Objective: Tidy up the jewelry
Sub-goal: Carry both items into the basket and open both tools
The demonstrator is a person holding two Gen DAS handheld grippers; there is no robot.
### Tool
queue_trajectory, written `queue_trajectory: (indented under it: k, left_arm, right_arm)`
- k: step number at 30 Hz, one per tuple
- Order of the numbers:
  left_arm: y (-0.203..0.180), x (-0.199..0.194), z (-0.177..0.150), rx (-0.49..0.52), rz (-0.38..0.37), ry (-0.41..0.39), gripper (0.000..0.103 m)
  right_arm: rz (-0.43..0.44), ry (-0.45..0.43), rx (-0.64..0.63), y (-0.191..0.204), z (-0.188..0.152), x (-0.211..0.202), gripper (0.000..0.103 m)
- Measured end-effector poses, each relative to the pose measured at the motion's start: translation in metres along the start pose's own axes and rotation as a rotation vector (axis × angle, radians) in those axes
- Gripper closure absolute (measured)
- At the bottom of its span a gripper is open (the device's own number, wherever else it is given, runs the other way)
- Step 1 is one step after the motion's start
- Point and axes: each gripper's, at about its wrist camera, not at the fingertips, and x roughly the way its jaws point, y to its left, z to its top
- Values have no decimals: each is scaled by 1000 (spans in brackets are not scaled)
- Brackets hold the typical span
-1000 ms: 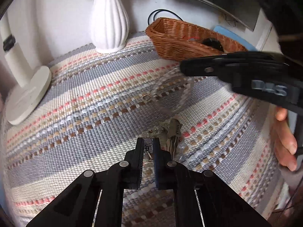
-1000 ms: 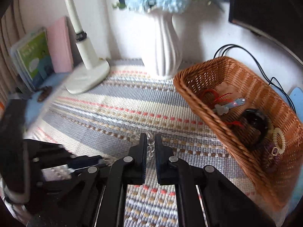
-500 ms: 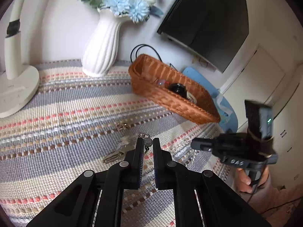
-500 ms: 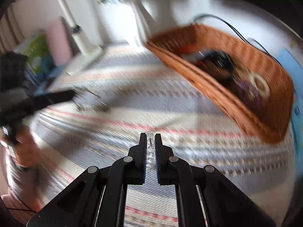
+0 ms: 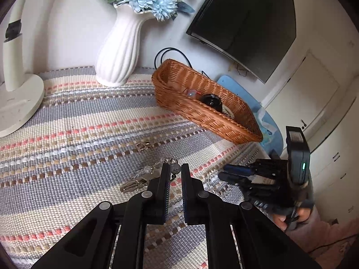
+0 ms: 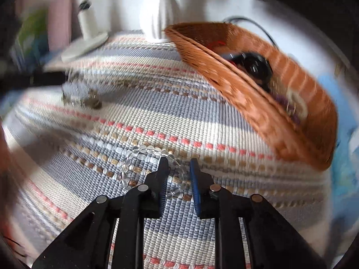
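Observation:
A clear bead bracelet (image 6: pixel 134 157) lies on the striped mat; my right gripper (image 6: pixel 178 163) stands open over its near end, fingers on either side of the beads. My left gripper (image 5: pixel 175 168) is nearly shut on a silver keychain trinket (image 5: pixel 174 167) whose keys and crystal pieces (image 5: pixel 139 178) lie on the mat to its left. A small gold clasp (image 5: pixel 143 144) lies farther on. The wicker basket (image 5: pixel 224 125) at the right holds a black round case (image 5: pixel 211 100), a red-corded charm and other jewelry; it also shows in the right wrist view (image 6: pixel 291 116).
A white ribbed vase (image 5: pixel 119 51) with blue flowers stands at the back. A white lamp base (image 5: pixel 18 103) sits at the left. A dark monitor (image 5: pixel 246 20) hangs on the wall. The mat's right edge falls beside a blue surface (image 5: pixel 267 121).
My right gripper came down to the mat and opened, so the bead bracelet now lies on the cloth. My left gripper lifted and drew back a little with the keychain between its fingers.

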Motion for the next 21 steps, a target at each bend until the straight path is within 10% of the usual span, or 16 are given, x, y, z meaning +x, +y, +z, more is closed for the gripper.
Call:
queue_trajectory:
  k: [14, 21]
  left_arm:
    - [-94, -9, 82, 228, 42, -68, 94]
    - [-115, 38, 139, 226, -61, -114, 94]
  right_arm:
    - [-78, -255, 123, -82, 56, -113, 95]
    - [-89, -330, 270, -145, 82, -113, 95]
